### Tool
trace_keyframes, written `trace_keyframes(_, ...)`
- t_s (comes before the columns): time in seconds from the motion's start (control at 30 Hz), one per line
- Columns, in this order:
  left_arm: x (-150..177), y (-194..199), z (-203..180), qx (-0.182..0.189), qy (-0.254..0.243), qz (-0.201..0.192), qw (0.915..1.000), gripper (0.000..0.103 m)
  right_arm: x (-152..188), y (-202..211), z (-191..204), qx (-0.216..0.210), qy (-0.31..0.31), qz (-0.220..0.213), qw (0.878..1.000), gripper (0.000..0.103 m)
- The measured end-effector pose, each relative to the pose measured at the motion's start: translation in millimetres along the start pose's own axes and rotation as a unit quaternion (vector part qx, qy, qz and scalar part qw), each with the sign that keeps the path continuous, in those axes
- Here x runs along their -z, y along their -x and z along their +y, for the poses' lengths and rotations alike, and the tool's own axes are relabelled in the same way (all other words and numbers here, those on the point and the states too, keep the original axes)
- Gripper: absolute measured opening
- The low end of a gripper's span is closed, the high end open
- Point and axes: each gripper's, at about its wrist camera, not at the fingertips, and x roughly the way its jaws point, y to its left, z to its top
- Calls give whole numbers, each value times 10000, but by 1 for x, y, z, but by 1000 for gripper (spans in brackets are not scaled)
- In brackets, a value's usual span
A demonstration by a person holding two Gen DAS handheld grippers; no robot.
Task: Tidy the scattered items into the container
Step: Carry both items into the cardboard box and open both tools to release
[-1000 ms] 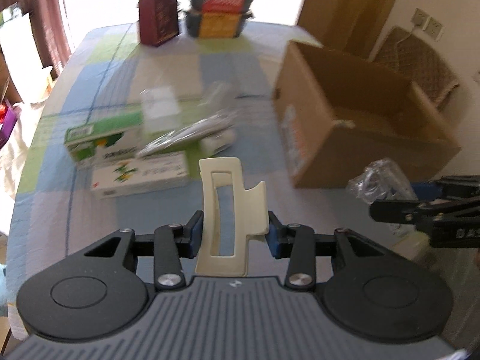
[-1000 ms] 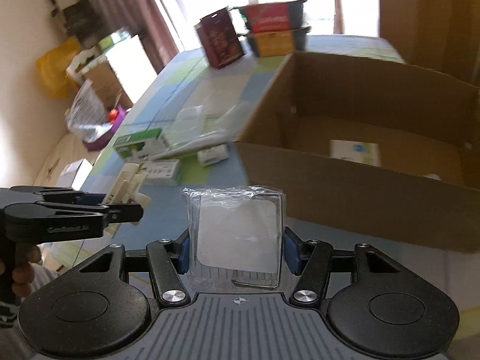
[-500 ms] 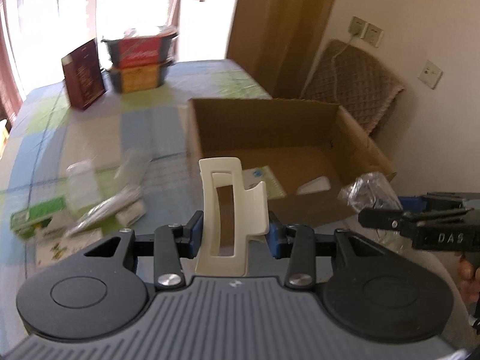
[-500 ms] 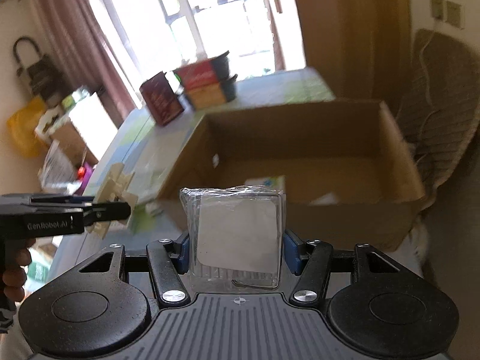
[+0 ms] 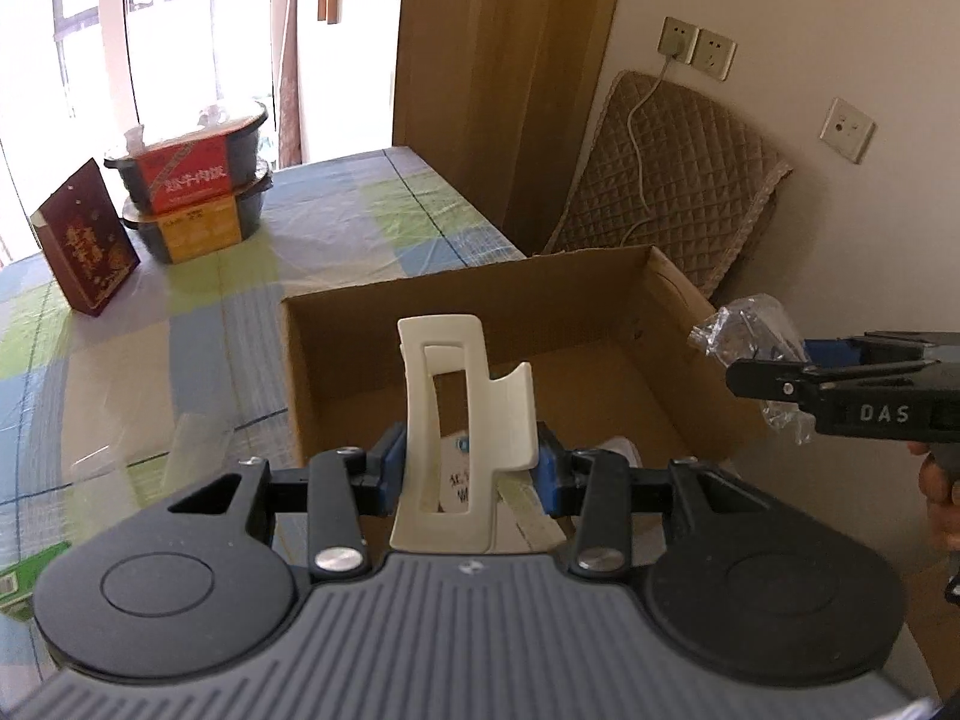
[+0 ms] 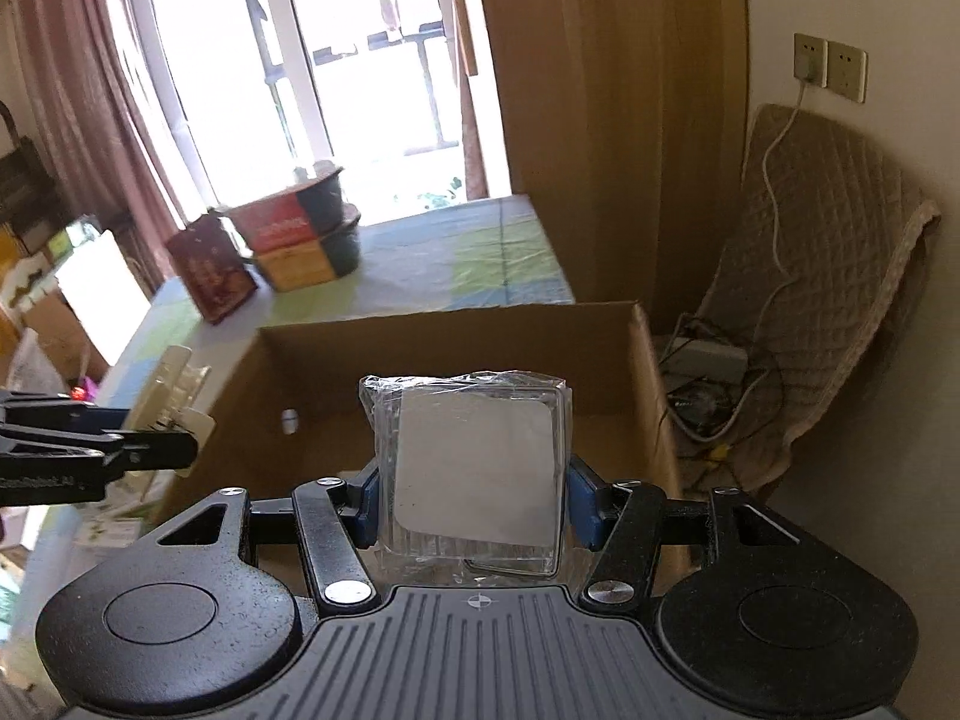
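- The left gripper (image 5: 471, 468) pinches a cream hair claw clip (image 5: 465, 420) across its lower body, upright, just at the near edge of the cardboard box (image 5: 600, 288). The clip looks light and of stiff plastic, smooth enough to slip; the flat sides make the surest hold, and a hard squeeze on its prongs could snap them.
- The right gripper (image 6: 474, 495) is closed on a clear-wrapped flat packet (image 6: 474, 468), held above the box's near wall. The film looks slick and crinkly, the packet light with a stiffer insert; the stiff edges are the place to hold, not the loose wrap.
- Inside the box, a few pale items already lie on its floor.
- Beyond the box, on the checked surface (image 5: 372, 228), stand a dark red carton (image 5: 87, 246) and stacked food tubs (image 5: 192, 192).
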Motion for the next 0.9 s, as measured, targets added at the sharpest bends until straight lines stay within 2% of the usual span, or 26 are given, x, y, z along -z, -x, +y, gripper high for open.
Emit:
trace_keyframes(0.33,-15,-75,13,-520,-346,554,9965,37,-11,-74,-12,335,466,489,9972,60)
trace_keyframes(0.6,-9,-123,23,-679,-537,1012,9911,37,-9,-114,-14,402,800,885,9920,60)
trace_keyframes(0.9,-8,-149,21,-781,-737,1118,9879,37,-14,-136,-21,379,900,1064,9895,60)
